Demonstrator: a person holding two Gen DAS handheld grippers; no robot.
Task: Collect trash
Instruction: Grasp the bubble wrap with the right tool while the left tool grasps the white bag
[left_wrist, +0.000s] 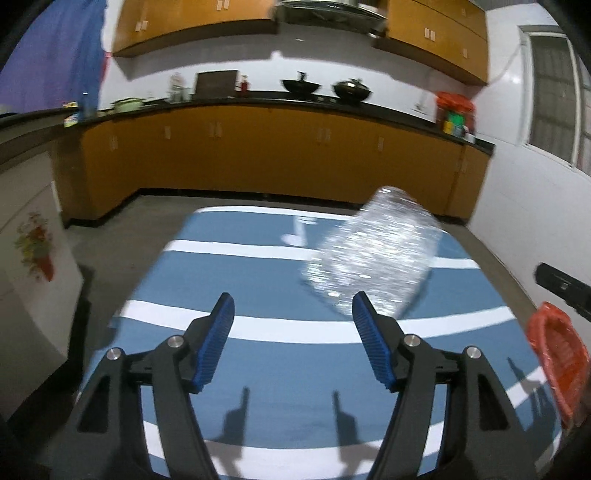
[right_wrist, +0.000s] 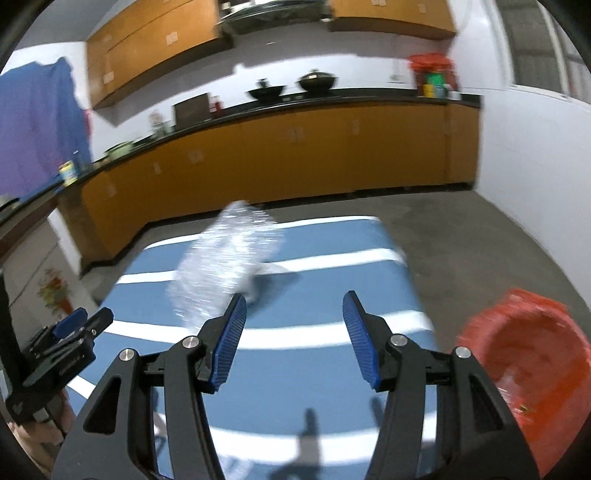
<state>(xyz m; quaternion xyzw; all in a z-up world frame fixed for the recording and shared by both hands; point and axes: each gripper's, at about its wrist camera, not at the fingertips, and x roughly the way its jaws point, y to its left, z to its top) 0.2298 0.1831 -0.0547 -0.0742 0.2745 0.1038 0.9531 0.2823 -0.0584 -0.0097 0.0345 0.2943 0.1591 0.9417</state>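
A clear crinkled plastic bottle (left_wrist: 373, 254) stands tilted on the blue-and-white striped table (left_wrist: 258, 354), just beyond my left gripper's right fingertip. My left gripper (left_wrist: 291, 306) is open and empty above the table. In the right wrist view the bottle (right_wrist: 225, 266) is blurred, just beyond the left fingertip of my right gripper (right_wrist: 293, 304), which is open and empty. A red-lined trash bin (right_wrist: 532, 369) stands off the table's right edge; it also shows in the left wrist view (left_wrist: 557, 350). The left gripper's body (right_wrist: 66, 343) shows at the far left.
Orange kitchen cabinets with a black counter (left_wrist: 280, 147) run along the back wall, with woks (left_wrist: 301, 86) and jars on top. A white cabinet with a flower decal (left_wrist: 35, 243) stands to the left. Grey floor (right_wrist: 461, 240) surrounds the table.
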